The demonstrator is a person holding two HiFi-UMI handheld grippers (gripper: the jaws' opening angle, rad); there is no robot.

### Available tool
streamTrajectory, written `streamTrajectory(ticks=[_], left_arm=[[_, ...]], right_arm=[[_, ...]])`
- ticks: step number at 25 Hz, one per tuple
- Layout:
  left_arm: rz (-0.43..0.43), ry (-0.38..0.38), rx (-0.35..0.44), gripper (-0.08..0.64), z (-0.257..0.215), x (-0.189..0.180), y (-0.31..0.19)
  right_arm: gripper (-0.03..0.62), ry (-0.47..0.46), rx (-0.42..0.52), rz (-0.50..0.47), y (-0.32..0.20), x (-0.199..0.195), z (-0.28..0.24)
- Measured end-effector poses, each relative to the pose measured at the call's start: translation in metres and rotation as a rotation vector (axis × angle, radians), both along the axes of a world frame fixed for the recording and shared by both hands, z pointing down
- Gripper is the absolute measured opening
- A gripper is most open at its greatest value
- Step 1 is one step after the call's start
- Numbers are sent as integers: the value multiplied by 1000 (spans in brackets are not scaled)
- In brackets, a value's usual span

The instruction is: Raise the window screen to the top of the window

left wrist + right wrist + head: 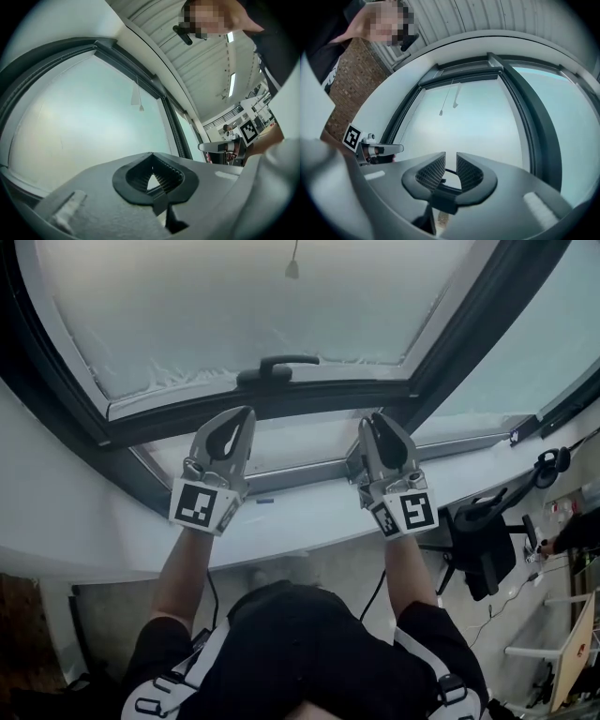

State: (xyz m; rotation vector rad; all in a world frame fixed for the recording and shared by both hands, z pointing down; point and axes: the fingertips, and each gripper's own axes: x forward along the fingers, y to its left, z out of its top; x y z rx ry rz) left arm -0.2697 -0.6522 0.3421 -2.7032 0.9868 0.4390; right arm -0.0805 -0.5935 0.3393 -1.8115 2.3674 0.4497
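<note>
The window screen [244, 306] is a pale sheet filling the dark-framed window. Its bottom bar sits low, with a dark handle [277, 366] at the middle. A pull cord [292, 268] hangs near the top. My left gripper [246, 413] is below and left of the handle, clear of it, with its jaws shut and empty [152, 153]. My right gripper [375, 418] is below and right of the handle, its jaws a narrow gap apart [451, 154] with nothing between the pads. Both point up at the window.
A white sill [309, 512] runs under the window, just below both grippers. A second pane [525, 343] lies to the right behind a dark post. An office chair [483, 540] and a desk stand at the right. A brick wall [351, 84] shows at the left.
</note>
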Motion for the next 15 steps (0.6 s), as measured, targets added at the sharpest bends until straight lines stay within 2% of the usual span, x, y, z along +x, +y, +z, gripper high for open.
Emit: streamTrajectory(ticks=[6,10,15], left_arm=[[-24,20,-59,3,28,9,33],[-81,28,-68,3,31,27,59],[-164,44,-119,3,45,43,102]], right_arm=[[34,-109,-76,3,46,52,44],[12,-123,-93,-16,76,87,57],[6,-132,-137,-56,112,125,82]])
